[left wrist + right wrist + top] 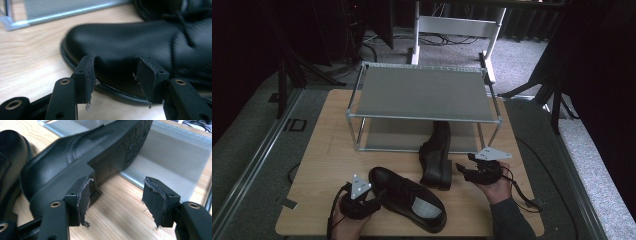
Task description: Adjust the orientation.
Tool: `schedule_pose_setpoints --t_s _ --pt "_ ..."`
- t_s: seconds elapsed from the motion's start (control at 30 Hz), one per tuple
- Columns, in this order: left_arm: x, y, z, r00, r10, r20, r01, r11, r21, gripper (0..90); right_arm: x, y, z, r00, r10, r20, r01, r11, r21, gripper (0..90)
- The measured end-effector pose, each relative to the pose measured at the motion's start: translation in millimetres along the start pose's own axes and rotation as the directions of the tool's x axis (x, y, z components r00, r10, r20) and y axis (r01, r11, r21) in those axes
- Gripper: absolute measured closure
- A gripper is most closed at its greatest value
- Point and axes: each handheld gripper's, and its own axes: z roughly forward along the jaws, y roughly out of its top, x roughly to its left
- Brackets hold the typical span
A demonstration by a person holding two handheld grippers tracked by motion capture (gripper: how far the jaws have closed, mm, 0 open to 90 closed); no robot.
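Two black leather shoes are on the wooden table. One shoe (pixel 409 197) stands upright near the front, toe pointing left; its toe cap (pixel 117 50) fills the space ahead of my left gripper (pixel 115 75), which is open with the jaws at the toe's edge. The other shoe (pixel 437 155) lies on its side, toe under the rack's lower shelf, sole (pixel 117 150) turned right. My right gripper (pixel 116 195) is open beside its heel (pixel 62 187), left pad touching the heel, nothing between the jaws. In the high view the left gripper (pixel 362 197) and right gripper (pixel 472 170) flank the shoes.
A two-tier metal shoe rack (pixel 422 92) with grey shelves stands at the back of the table; its lower shelf (pixel 172 162) lies just beyond the tipped shoe. Bare wood (pixel 327 150) spreads to the left. Cables trail from both grippers.
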Motion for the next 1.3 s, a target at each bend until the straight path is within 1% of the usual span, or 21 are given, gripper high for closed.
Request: schedule_pose_setpoints --t_s 0.03,0.13,0.2,0.23,0.27,0.37,0.4,0.43,0.47,0.5,0.57,0.6,0.67,0.73,0.8,0.9,1.1,1.23,1.3 --pt "-3.7 -3.4 -1.0 1.0000 0.002 0.004 -0.002 0.9999 0.010 49.8 3.2 3.2 -0.4 0.9999 -0.009 -0.005 0.009 1.000 -0.004 37.8" --pt "-6.9 -7.9 -2.5 0.9999 0.001 0.013 -0.001 0.9998 0.020 50.3 5.3 5.3 -0.6 0.9998 -0.018 -0.008 0.018 1.000 -0.010 37.5" --pt "-12.3 -15.8 -2.1 0.9999 0.007 0.015 -0.008 0.9985 0.054 50.8 7.9 7.7 -1.0 0.9997 -0.022 -0.013 0.022 1.000 -0.013 37.5" --pt "-12.3 -15.8 -2.1 0.9999 0.007 0.015 -0.008 0.9985 0.054 51.2 7.9 7.7 -1.0 0.9997 -0.022 -0.013 0.022 1.000 -0.013 37.5" --pt "-15.2 -21.6 -0.5 0.9998 0.005 0.020 -0.006 0.9966 0.082 51.2 8.4 8.3 -1.2 0.9996 -0.025 -0.015 0.025 1.000 -0.015 37.5" --pt "-22.4 -30.1 2.1 0.9988 0.033 0.036 -0.037 0.9924 0.117 53.4 11.0 9.9 -2.8 0.9993 -0.030 -0.021 0.030 0.999 -0.023 37.4" --pt "-25.1 -32.4 2.4 0.9981 0.043 0.043 -0.048 0.9912 0.123 54.1 11.2 10.1 -3.0 0.9993 -0.032 -0.021 0.031 0.999 -0.024 37.3" --pt "-25.1 -32.4 2.4 0.9981 0.043 0.043 -0.048 0.9912 0.123 54.9 11.2 10.1 -3.0 0.9993 -0.032 -0.021 0.031 0.999 -0.024 37.3" --pt "-30.0 -35.1 2.7 0.9966 0.065 0.052 -0.071 0.9882 0.136 54.9 11.5 10.1 -3.1 0.9992 -0.032 -0.023 0.031 0.999 -0.024 37.3" --pt "-32.8 -35.9 3.2 0.9947 0.080 0.064 -0.088 0.9867 0.136 57.0 12.1 9.9 -3.1 0.9991 -0.033 -0.025 0.033 0.999 -0.023 37.3" --pt "-36.8 -36.1 5.8 0.9922 0.101 0.073 -0.111 0.9829 0.147 58.7 12.8 9.6 -2.7 0.9990 -0.036 -0.027 0.035 0.999 -0.022 37.0" --pt "-37.8 -36.0 7.2 0.9920 0.101 0.076 -0.111 0.9825 0.149 59.3 13.2 9.5 -2.4 0.9990 -0.036 -0.027 0.035 0.999 -0.021 37.0" --pt "-39.2 -35.5 7.8 0.9909 0.113 0.073 -0.123 0.9809 0.151 59.2 13.9 9.3 -2.0 0.9989 -0.037 -0.030 0.036 0.999 -0.020 37.0" --pt "-37.9 -35.8 7.9 0.9916 0.103 0.079 -0.113 0.9827 0.147 59.7 14.3 9.1 -1.6 0.9988 -0.038 -0.032 0.038 0.999 -0.020 37.0" --pt "-38.3 -34.9 8.7 0.9920 0.102 0.075 -0.112 0.9827 0.148 59.7 14.6 9.4 -0.6 0.9986 -0.038 -0.035 0.038 0.999 -0.017 37.0" --pt "-40.5 -32.7 11.7 0.9910 0.115 0.068 -0.124 0.9811 0.149 57.9 17.1 10.8 1.4 0.9983 -0.036 -0.046 0.035 0.999 -0.021 37.0" --pt "-42.9 -26.1 18.9 0.9883 0.130 0.079 -0.141 0.9782 0.152 57.5 22.2 14.3 6.5 0.9971 -0.047 -0.060 0.045 0.999 -0.021 36.9" --pt "-46.2 -21.7 24.5 0.9860 0.138 0.094 -0.150 0.9783 0.143 57.5 22.8 15.2 7.9 0.9967 -0.049 -0.064 0.048 0.999 -0.019 37.0" --pt "-48.1 -17.8 25.3 0.9849 0.148 0.090 -0.159 0.9773 0.140 57.4 22.8 15.5 8.1 0.9969 -0.046 -0.064 0.045 0.999 -0.019 37.0"
